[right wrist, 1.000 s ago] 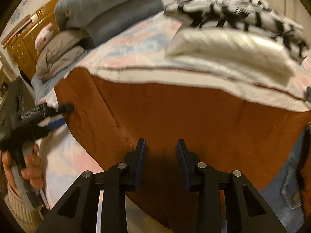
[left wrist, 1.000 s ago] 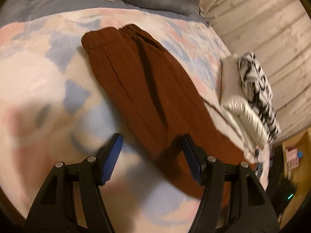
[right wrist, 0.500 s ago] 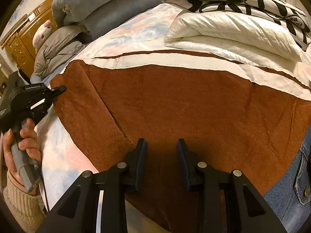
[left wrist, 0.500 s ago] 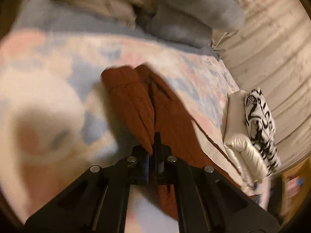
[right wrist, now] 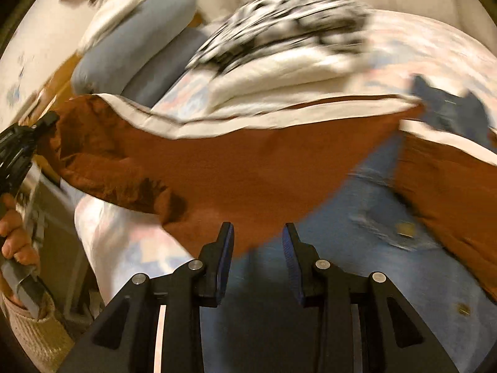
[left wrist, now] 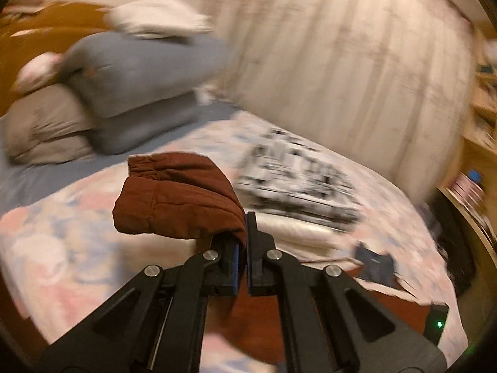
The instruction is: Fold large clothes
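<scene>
Rust-brown trousers (right wrist: 236,168) lie across a pastel patterned bed (left wrist: 62,248). My left gripper (left wrist: 241,242) is shut on the trousers' waistband end (left wrist: 177,199) and holds it lifted above the bed. In the right wrist view the left gripper (right wrist: 28,136) shows at the left edge, pinching that raised end. My right gripper (right wrist: 257,248) is open and empty, its fingers just in front of the trousers' near edge, over blue denim (right wrist: 366,227).
A folded stack of a white item (left wrist: 298,227) and a black-and-white patterned one (left wrist: 298,174) lies on the bed's far side by the curtain. Grey pillows (left wrist: 139,71) are piled at the head. A small dark denim piece (left wrist: 374,261) lies to the right.
My left gripper closed on the trousers' waistband and lifted it up off the bed. The right gripper stayed open and drew back to the trousers' near edge, exposing denim beneath.
</scene>
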`<state>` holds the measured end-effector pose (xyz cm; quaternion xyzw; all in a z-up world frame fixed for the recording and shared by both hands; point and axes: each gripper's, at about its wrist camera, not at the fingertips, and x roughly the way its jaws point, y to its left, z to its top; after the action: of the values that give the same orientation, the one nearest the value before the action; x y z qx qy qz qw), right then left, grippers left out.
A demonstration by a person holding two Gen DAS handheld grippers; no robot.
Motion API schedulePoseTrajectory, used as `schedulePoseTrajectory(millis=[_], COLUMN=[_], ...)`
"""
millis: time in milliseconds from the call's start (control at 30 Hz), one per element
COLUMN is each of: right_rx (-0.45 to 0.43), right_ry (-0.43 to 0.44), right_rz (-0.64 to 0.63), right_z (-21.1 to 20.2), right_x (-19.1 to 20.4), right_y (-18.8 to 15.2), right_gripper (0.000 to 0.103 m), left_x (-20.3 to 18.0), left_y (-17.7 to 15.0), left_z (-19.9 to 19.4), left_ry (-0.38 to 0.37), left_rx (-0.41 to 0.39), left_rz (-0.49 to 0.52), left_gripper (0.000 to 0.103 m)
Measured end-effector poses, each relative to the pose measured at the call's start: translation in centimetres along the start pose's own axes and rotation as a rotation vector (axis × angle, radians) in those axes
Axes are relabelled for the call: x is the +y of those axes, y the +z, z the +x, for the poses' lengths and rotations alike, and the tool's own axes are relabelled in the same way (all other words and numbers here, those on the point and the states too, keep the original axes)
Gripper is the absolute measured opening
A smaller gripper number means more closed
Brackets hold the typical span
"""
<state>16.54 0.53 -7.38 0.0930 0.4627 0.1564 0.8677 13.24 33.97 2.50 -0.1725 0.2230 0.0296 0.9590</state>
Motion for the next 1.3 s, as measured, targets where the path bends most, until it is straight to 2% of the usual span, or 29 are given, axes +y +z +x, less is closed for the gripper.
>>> schedulePoseTrajectory(millis=[133,233,333,433,500,533,567,600,667,733,800,967,1067,1200,1300], right_rx=[-0.09,-0.144,-0.16,-0.15,-0.138,-0.129,-0.124,-0.121,-0.115,-0.115,-0.124,-0.146,-0.156,-0.157,-0.145], right_ry=[-0.065,-0.13,-0.174,-0.208,-0.221,-0.223,-0.219,-0.215,-0.204,-0.196,-0.19,-0.169,-0.156,-0.134,-0.12], right_rz=[0.097,0.161,0.216,0.257,0.27,0.278,0.282,0.284,0.281,0.272,0.263,0.218,0.186,0.133,0.064], right_z=[-5.7,-9.4,-11.6,-12.5,-12.8,-12.9,-12.9,-12.7,-12.3,-11.4,-10.9,-11.5,-12.0,-12.5,-12.1], right_x=[-6.4,-11.4,-15.8,-19.1,-21.2,-22.0,-22.4,-22.8,-23.4,-23.3,-23.0,-21.5,-20.1,-17.8,-15.1], right_y=[-1.1,-2.3,-3.3,-4.6,-5.4,-5.7,-6.0,-6.3,-6.9,-6.4,-6.3,-5.8,-5.4,-5.3,-5.1], right_gripper=[0.034,0.034,0.034,0.034,0.034,0.034,0.034,0.034,0.039,0.043,0.051,0.051,0.053,0.06,0.062], left_x=[-9.9,-16.3,-21.9,-25.3,-26.0,-26.2,-25.7,-25.8,-25.5,-25.3,-24.9,-22.8,-21.2,-18.4,-16.2], left_y=[-2.5,-5.7,-11.1,-16.8,-20.2,-21.4,-22.2,-22.9,-23.4,-23.4,-23.0,-20.5,-19.2,-17.4,-16.4], left_z=[1.7,4.0,7.0,9.8,11.2,11.5,11.5,11.6,11.7,11.3,11.1,8.7,6.5,3.8,2.5], left_ry=[-0.132,-0.19,-0.212,-0.191,-0.176,-0.171,-0.172,-0.189,-0.223,-0.252,-0.265,-0.275,-0.263,-0.214,-0.16], left_rx=[0.072,0.161,0.276,0.406,0.483,0.511,0.528,0.55,0.568,0.575,0.577,0.556,0.516,0.454,0.414], left_rz=[0.1,0.166,0.251,0.336,0.37,0.383,0.385,0.38,0.355,0.324,0.307,0.257,0.223,0.199,0.177], left_gripper=[0.001,0.001,0.001,0.001,0.003,0.007,0.02,0.028,0.064,0.074,0.074,0.074,0.074,0.074,0.074])
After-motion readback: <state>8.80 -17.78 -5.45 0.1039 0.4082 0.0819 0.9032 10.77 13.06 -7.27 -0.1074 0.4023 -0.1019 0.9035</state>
